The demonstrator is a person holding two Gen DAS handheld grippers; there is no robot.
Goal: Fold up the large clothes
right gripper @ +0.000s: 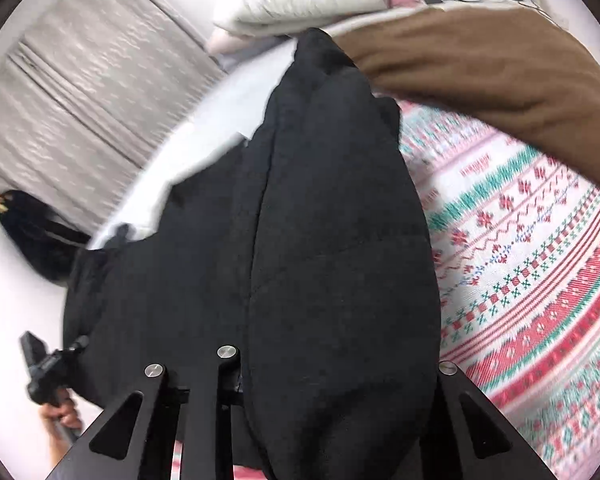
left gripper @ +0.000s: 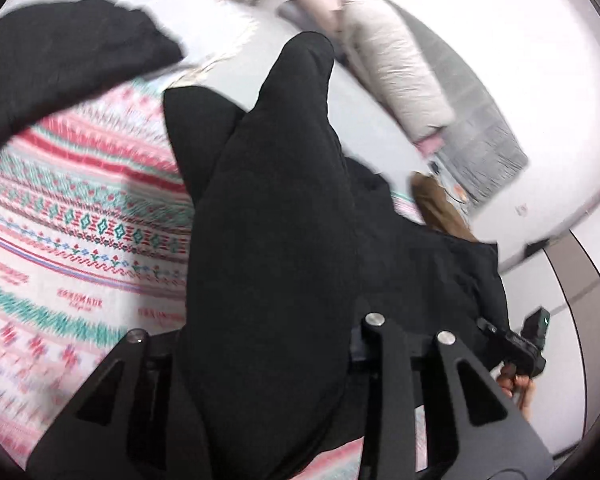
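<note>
A large black garment hangs lifted over a patterned red, white and green bedspread. My left gripper is shut on the garment, whose fabric drapes over and hides the fingertips. In the right wrist view the same black garment drapes over my right gripper, which is shut on it, above the bedspread. The other gripper shows at the edge of each view, the right one and the left one, each with a hand below it.
Another black garment lies at the upper left of the bed. A brown blanket lies at the far side. White pillows and a grey cover sit by the white wall. Curtains hang behind.
</note>
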